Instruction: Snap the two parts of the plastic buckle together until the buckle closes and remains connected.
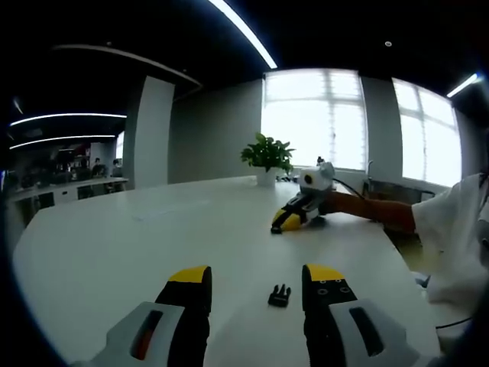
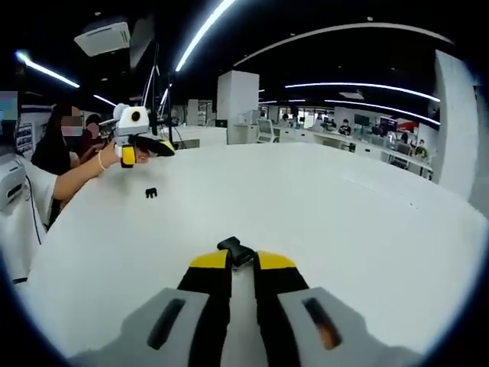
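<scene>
Item: two-part plastic buckle, unjoined, on a white desk [image 1: 114,252].

Part one: buckle half [image 1: 280,295], black, lying loose on the desk between the jaws of the left tongs [image 1: 258,284], which stand wide apart and touch nothing.

Part two: second buckle half [image 2: 236,251], black, clamped at the jaw tips of the right tongs [image 2: 241,261], nearly closed.

Halves well apart across the desk.

Progress: one half gripped; other half ungrasped; bringing together and snapping remain.

Also present: potted plant [image 1: 267,157], far.

black buckle part [image 1: 280,295] | white table [image 1: 114,252] | yellow-tipped hand-held gripper [image 2: 241,261]
</scene>
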